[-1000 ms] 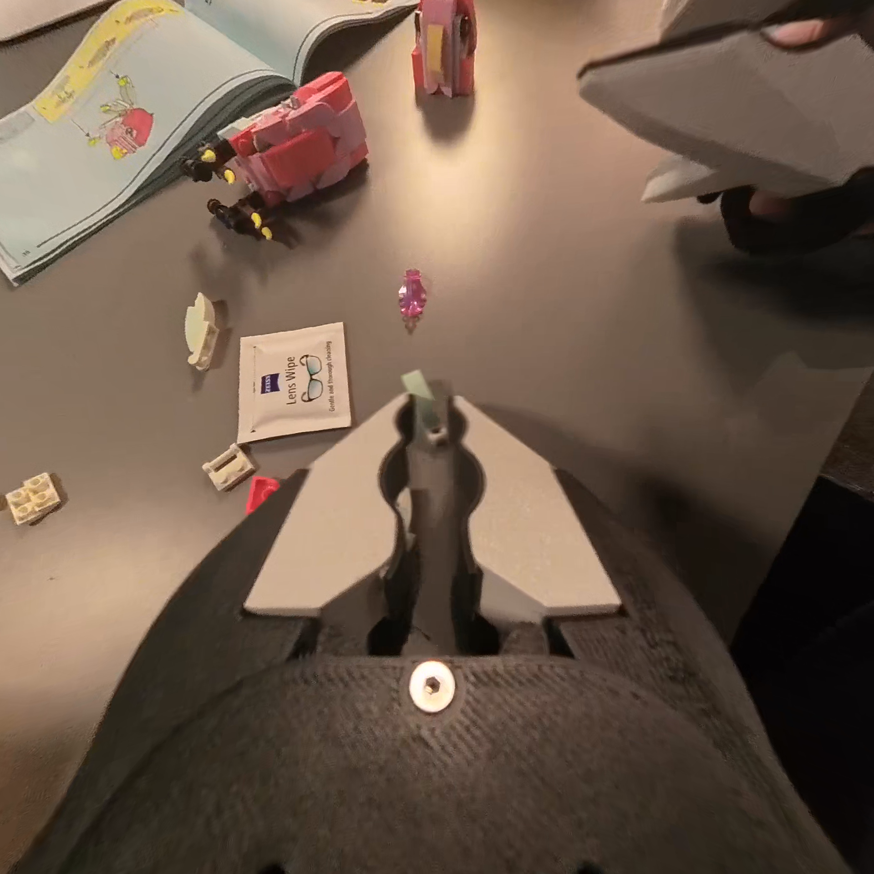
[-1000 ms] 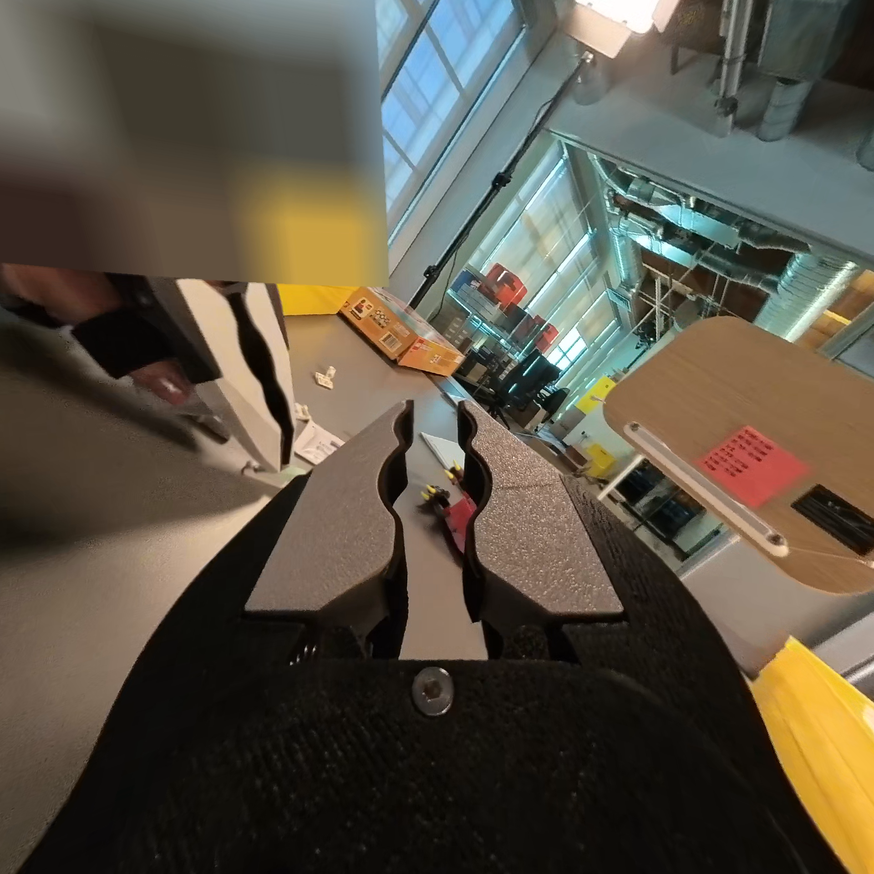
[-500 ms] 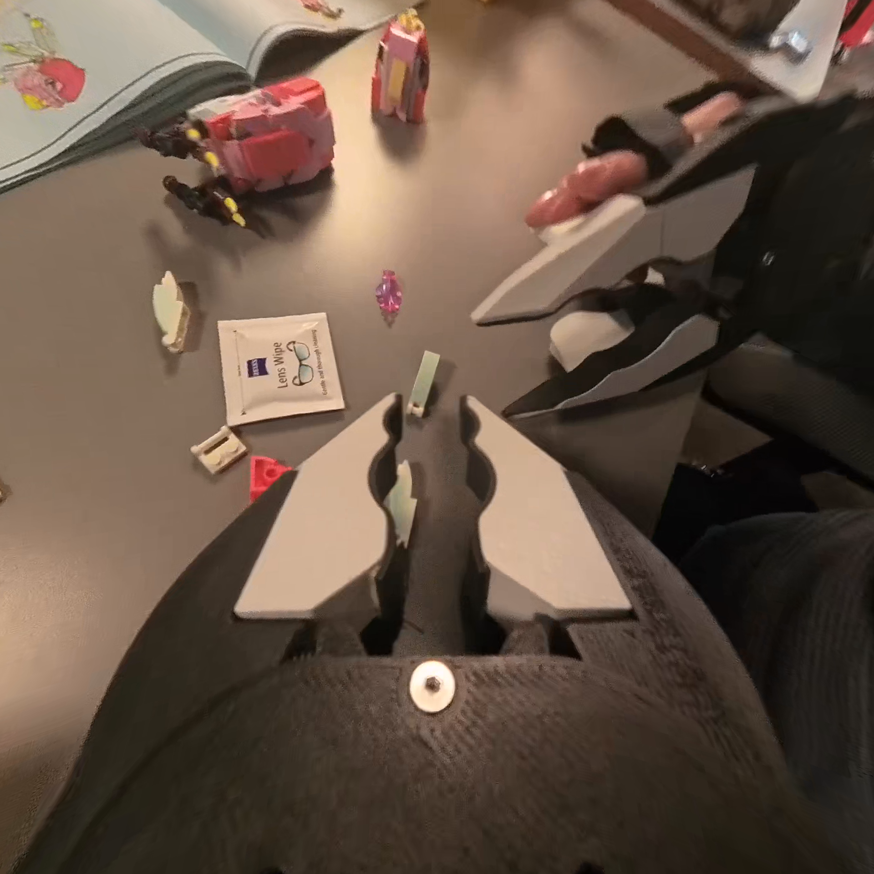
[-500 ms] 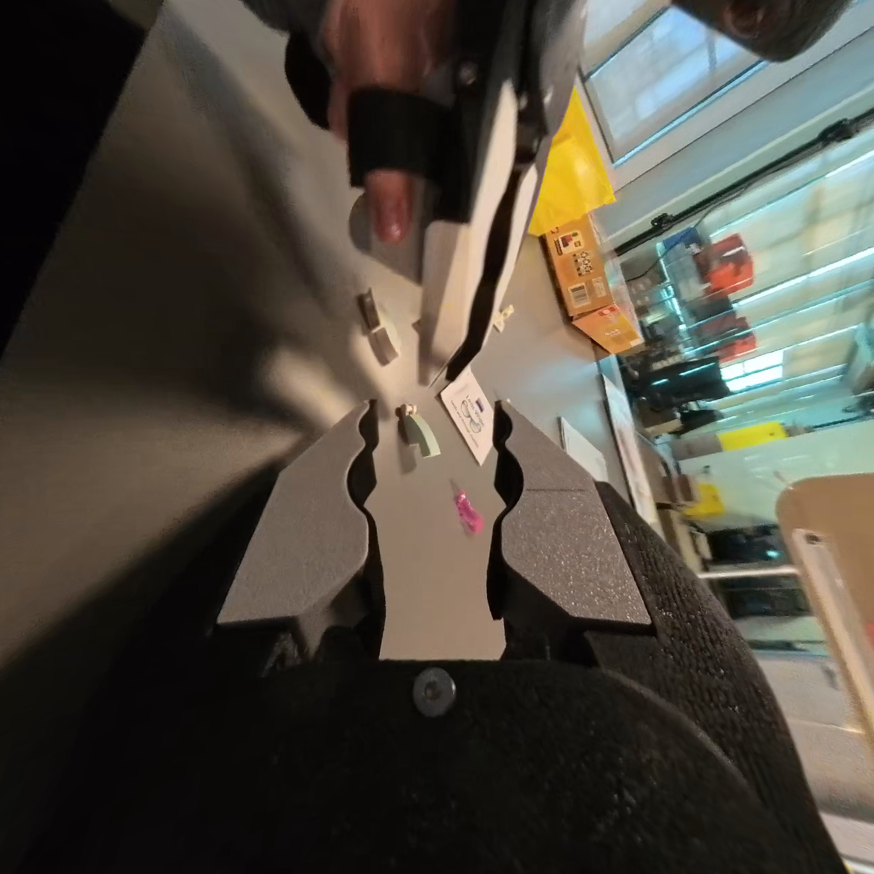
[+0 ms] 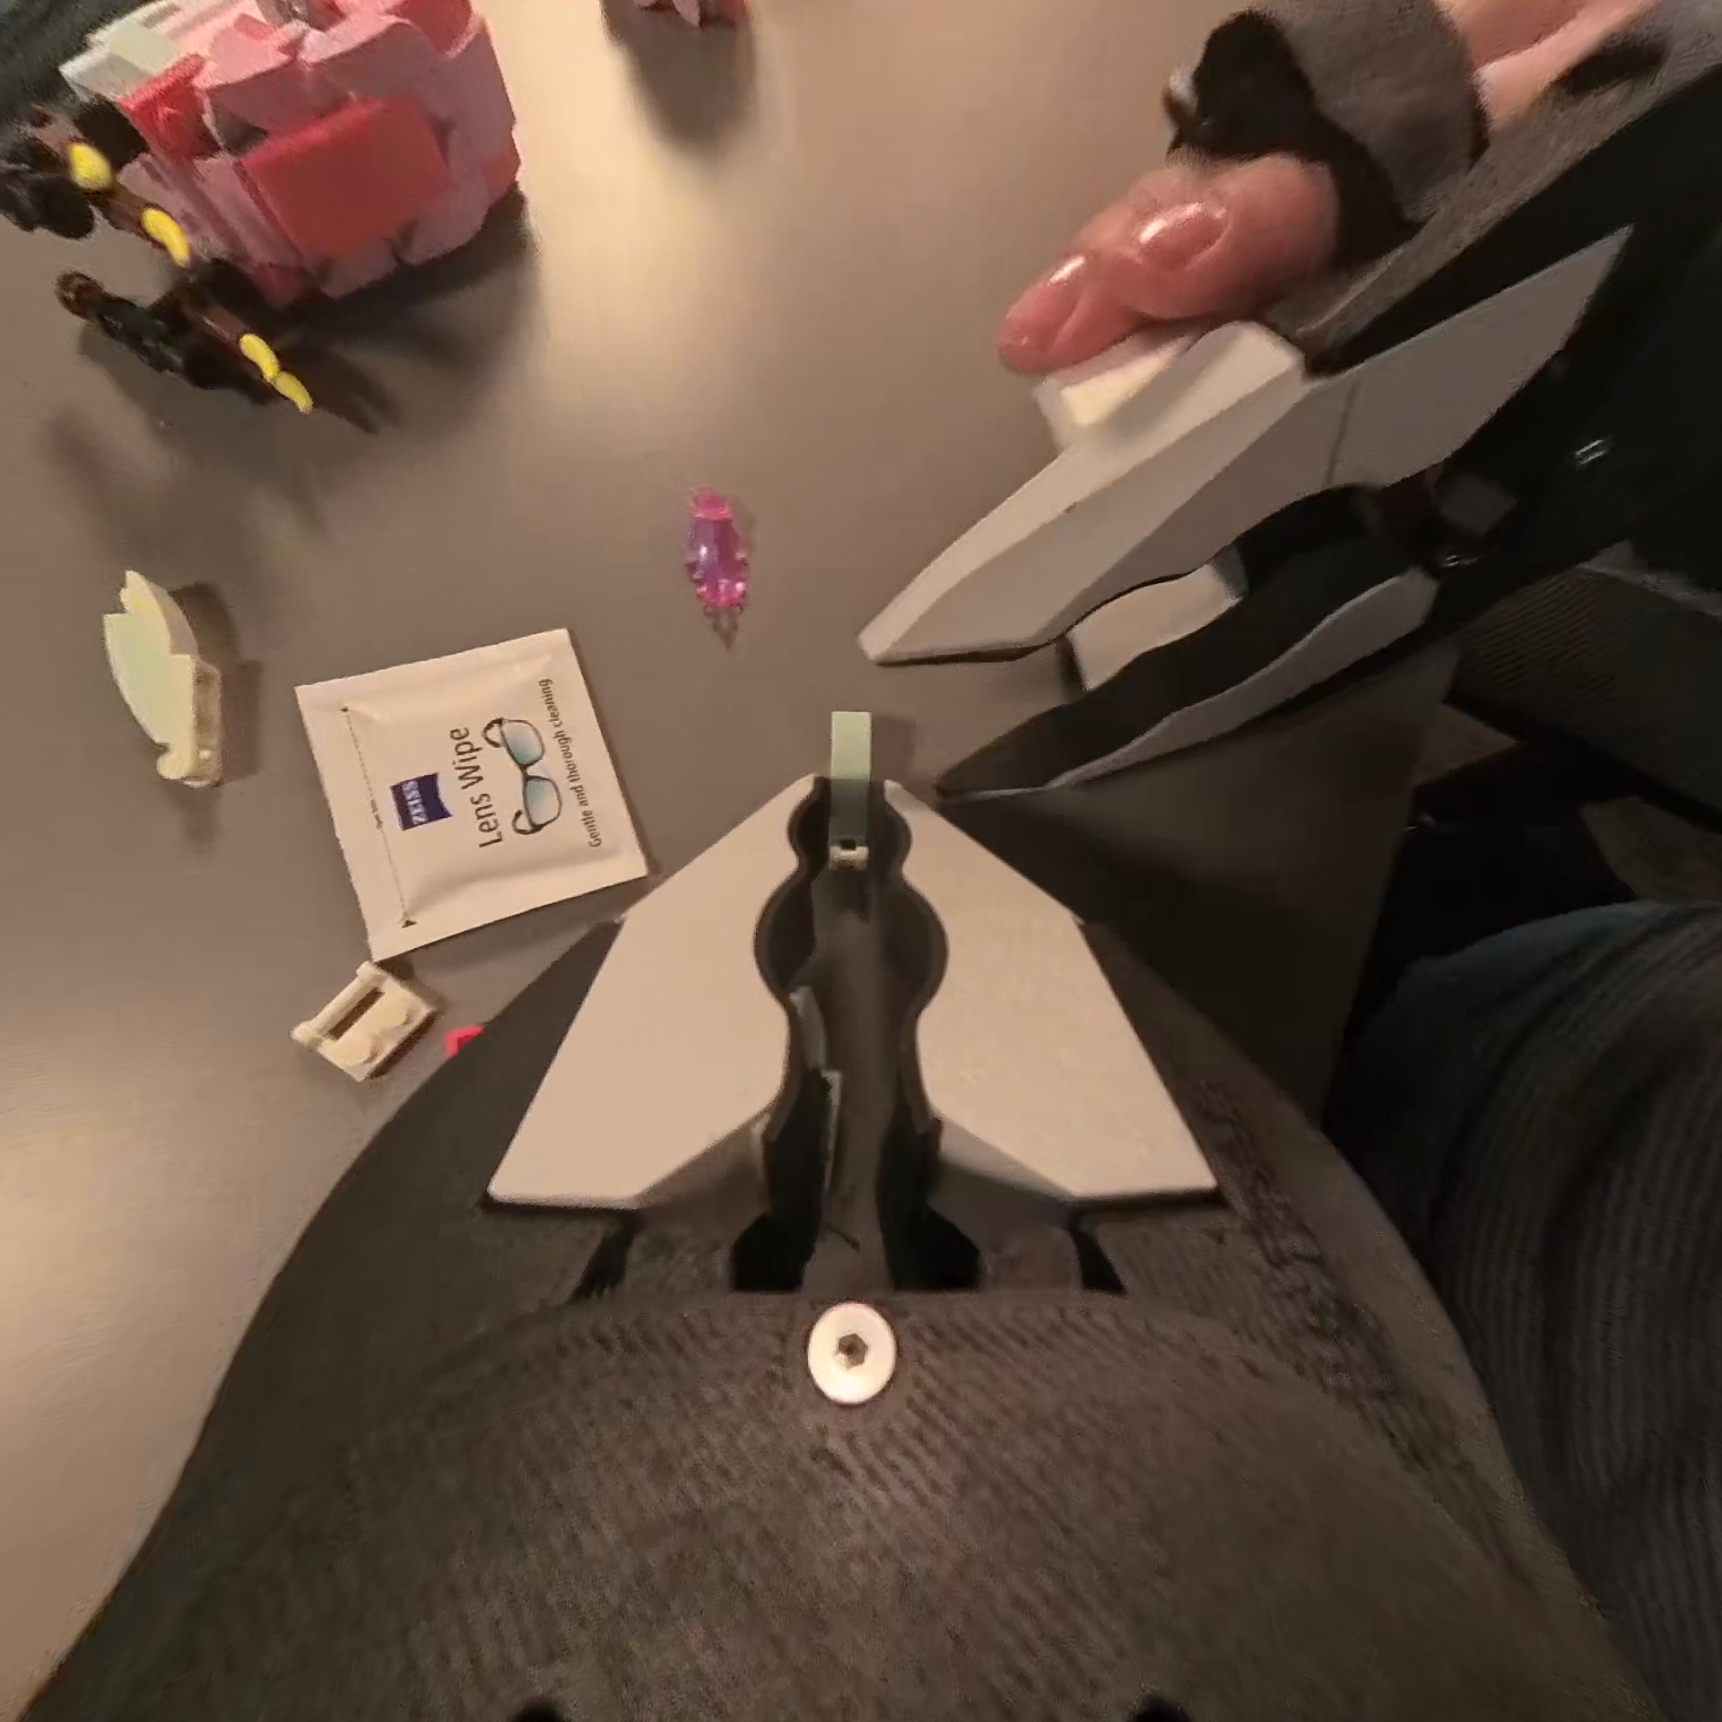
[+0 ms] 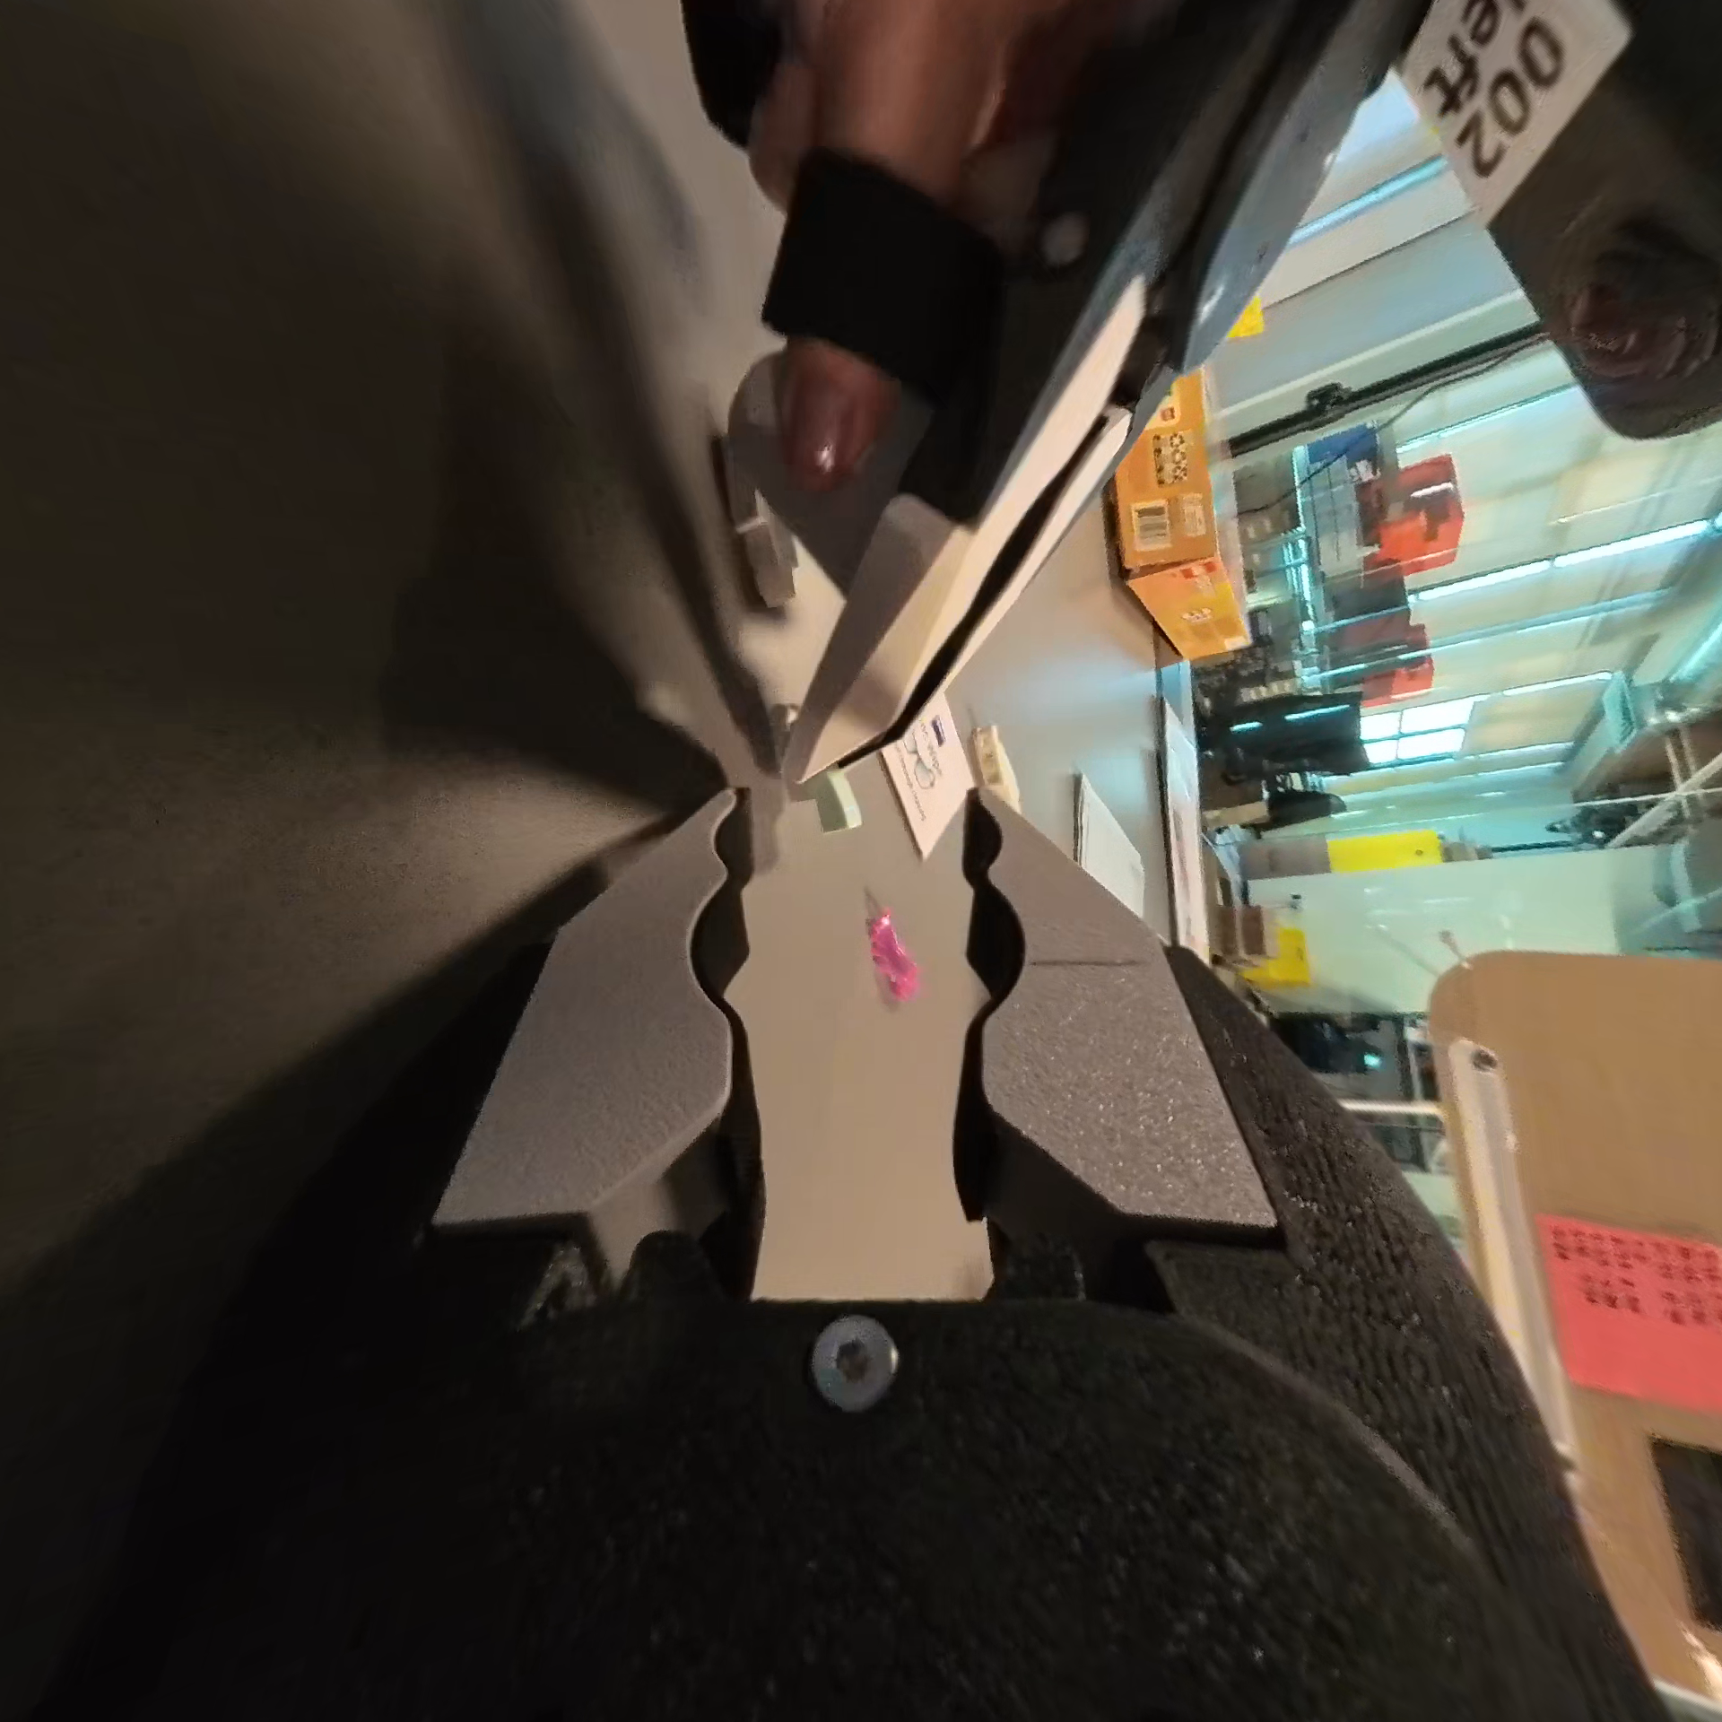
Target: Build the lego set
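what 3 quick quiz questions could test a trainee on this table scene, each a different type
1. True or false: the left gripper is shut on a pale green piece.
2. Which lies nearest the green piece? A) pink crystal piece B) pink and red brick model C) cream leaf-shaped piece
3. Fill in: the right gripper is ____.

Key: 1 true; 2 A; 3 open, nothing between its fingers.

Open desk [image 5: 578, 391] runs ahead of the left gripper [image 5: 850, 792] up to the pink crystal piece [image 5: 716, 559]. Left side is cluttered: white sachet [image 5: 466, 792], cream clip piece [image 5: 368, 1020], cream leaf-shaped piece [image 5: 163, 680], pink-red brick model [image 5: 317, 158] further back. Right side is blocked by the right gripper [image 5: 913, 717], fingers spread, tips just beside the left fingers [image 5: 736, 857].
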The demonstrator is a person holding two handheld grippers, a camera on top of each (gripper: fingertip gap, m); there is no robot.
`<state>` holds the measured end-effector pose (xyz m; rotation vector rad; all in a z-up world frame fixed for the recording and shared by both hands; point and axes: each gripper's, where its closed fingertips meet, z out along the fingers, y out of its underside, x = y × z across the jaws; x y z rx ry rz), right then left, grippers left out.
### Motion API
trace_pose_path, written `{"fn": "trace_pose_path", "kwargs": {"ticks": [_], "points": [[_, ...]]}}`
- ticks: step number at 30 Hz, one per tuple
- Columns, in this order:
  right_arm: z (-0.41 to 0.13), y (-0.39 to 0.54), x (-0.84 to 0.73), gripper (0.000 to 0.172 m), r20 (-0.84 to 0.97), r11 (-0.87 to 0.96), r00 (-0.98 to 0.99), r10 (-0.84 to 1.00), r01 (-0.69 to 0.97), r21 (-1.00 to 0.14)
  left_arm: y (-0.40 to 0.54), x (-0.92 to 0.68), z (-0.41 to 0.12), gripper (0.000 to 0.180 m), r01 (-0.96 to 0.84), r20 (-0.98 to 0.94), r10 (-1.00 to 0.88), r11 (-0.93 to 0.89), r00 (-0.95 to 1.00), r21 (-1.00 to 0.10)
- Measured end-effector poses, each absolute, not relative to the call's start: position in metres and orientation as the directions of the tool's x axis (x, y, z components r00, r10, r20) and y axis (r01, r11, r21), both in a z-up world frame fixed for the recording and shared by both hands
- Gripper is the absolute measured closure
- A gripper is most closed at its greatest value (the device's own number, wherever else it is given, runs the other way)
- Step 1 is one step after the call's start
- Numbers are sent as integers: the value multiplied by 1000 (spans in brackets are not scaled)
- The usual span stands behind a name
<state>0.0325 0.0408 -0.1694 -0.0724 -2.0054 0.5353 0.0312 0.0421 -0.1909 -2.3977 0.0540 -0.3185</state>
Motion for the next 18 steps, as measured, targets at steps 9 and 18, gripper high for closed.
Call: {"fn": "trace_pose_path", "kwargs": {"ticks": [9, 18], "points": [[-168, 35, 36, 159, 845, 925, -503, 184, -201, -321, 40, 51, -163, 173, 288, 573, -191, -713, 797, -639], [-191, 50, 64, 161, 364, 861, -849, 382, 184, -475, 37, 13, -141, 130, 393, 485, -13, -566, 875, -725]]}}
